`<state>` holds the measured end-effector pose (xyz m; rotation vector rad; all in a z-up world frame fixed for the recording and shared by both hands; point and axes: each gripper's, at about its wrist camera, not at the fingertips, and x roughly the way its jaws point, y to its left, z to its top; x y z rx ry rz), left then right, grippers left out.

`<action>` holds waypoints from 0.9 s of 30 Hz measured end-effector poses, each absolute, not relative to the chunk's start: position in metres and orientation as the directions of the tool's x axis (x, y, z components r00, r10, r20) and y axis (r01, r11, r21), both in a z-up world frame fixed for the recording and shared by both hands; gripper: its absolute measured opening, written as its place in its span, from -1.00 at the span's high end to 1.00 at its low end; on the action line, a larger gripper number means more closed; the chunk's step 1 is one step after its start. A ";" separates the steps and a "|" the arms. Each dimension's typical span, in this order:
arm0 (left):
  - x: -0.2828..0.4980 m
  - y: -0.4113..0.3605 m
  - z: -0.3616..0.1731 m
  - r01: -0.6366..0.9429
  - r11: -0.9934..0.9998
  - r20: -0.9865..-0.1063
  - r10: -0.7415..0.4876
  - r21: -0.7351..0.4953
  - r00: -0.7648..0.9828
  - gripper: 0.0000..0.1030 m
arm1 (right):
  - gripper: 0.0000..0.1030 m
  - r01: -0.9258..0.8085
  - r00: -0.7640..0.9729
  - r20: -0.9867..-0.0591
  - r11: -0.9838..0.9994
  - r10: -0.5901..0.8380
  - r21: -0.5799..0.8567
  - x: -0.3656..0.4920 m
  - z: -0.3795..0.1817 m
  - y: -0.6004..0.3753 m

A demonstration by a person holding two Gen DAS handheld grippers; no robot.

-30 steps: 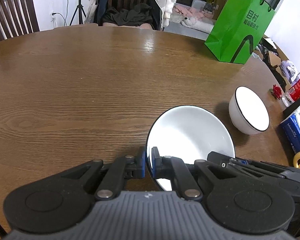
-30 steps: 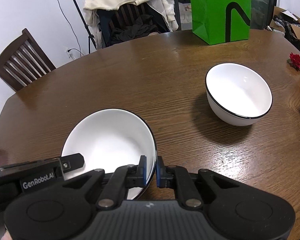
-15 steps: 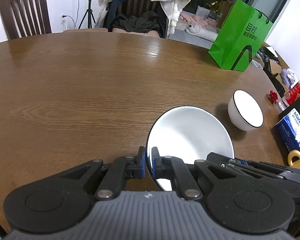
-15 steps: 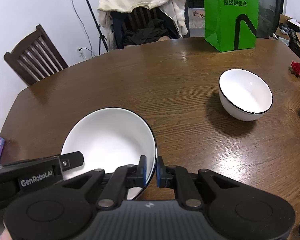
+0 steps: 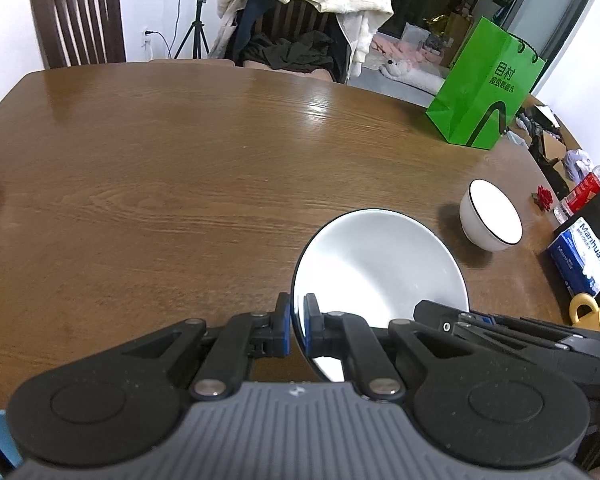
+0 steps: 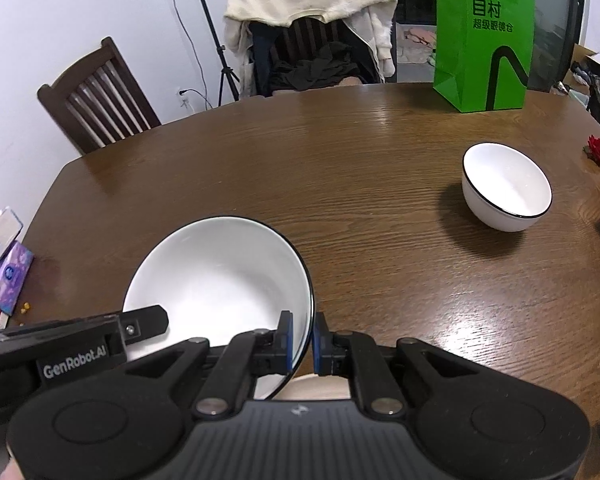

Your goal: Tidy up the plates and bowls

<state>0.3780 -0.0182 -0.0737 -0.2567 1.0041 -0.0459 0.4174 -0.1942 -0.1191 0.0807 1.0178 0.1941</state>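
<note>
A large white bowl with a thin black rim [image 5: 380, 264] [image 6: 220, 276] hangs above the near part of the brown table, gripped from both sides. My left gripper [image 5: 297, 312] is shut on its left rim. On the opposite rim my right gripper [image 6: 303, 330] is shut, and its black body also shows at the lower right of the left wrist view. A smaller white bowl with the same black rim [image 5: 492, 221] [image 6: 506, 186] stands upright on the table, farther off to the right.
A green paper bag [image 5: 486, 90] [image 6: 484, 36] stands at the table's far right edge. A blue tissue box [image 5: 584, 254], a yellow mug [image 5: 592, 314] and a red flower [image 6: 598, 150] lie along the right side. Purple tissue packs [image 6: 8, 276] sit at the left; chairs stand behind.
Both grippers have risen and drawn back toward the near edge with the large bowl held between them. The small bowl and green bag now look smaller and farther away.
</note>
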 end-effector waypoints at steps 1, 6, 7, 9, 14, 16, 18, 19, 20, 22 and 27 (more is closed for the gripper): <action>0.375 -0.016 -0.073 -0.080 0.969 -0.827 -0.156 -0.235 0.540 0.87 | 0.82 -0.127 0.510 -0.837 0.979 0.200 0.157 0.415 -0.118 -0.193; 0.361 -0.008 -0.066 -0.084 0.968 -0.821 -0.151 -0.235 0.550 0.87 | 0.82 -0.140 0.510 -0.834 0.977 0.208 0.158 0.401 -0.112 -0.185; 0.358 -0.006 -0.065 -0.086 0.968 -0.820 -0.150 -0.234 0.552 0.87 | 0.82 -0.143 0.511 -0.834 0.977 0.210 0.159 0.398 -0.111 -0.183; 0.353 -0.003 -0.063 -0.089 0.968 -0.820 -0.149 -0.235 0.552 0.87 | 0.82 -0.148 0.511 -0.833 0.976 0.212 0.158 0.393 -0.109 -0.179; 0.338 0.006 -0.061 -0.100 0.966 -0.819 -0.144 -0.237 0.555 0.87 | 0.82 -0.165 0.511 -0.832 0.974 0.217 0.153 0.379 -0.104 -0.170; 0.334 0.010 -0.059 -0.105 0.966 -0.819 -0.140 -0.237 0.557 0.87 | 0.82 -0.173 0.510 -0.832 0.973 0.219 0.150 0.373 -0.103 -0.166; 0.329 0.013 -0.058 -0.109 0.966 -0.817 -0.137 -0.236 0.560 0.87 | 0.82 -0.182 0.509 -0.832 0.972 0.220 0.146 0.367 -0.102 -0.162; 0.325 0.015 -0.057 -0.111 0.965 -0.816 -0.136 -0.237 0.561 0.87 | 0.82 -0.186 0.509 -0.832 0.972 0.221 0.144 0.365 -0.101 -0.159; 0.323 0.017 -0.057 -0.114 0.965 -0.816 -0.135 -0.238 0.562 0.87 | 0.81 -0.190 0.508 -0.832 0.971 0.221 0.142 0.362 -0.101 -0.157; 0.317 0.020 -0.056 -0.116 0.964 -0.815 -0.134 -0.240 0.564 0.87 | 0.81 -0.197 0.507 -0.832 0.970 0.223 0.140 0.357 -0.100 -0.154; 0.303 0.026 -0.054 -0.119 0.965 -0.812 -0.126 -0.233 0.570 0.87 | 0.81 -0.207 0.510 -0.830 0.969 0.226 0.137 0.344 -0.095 -0.145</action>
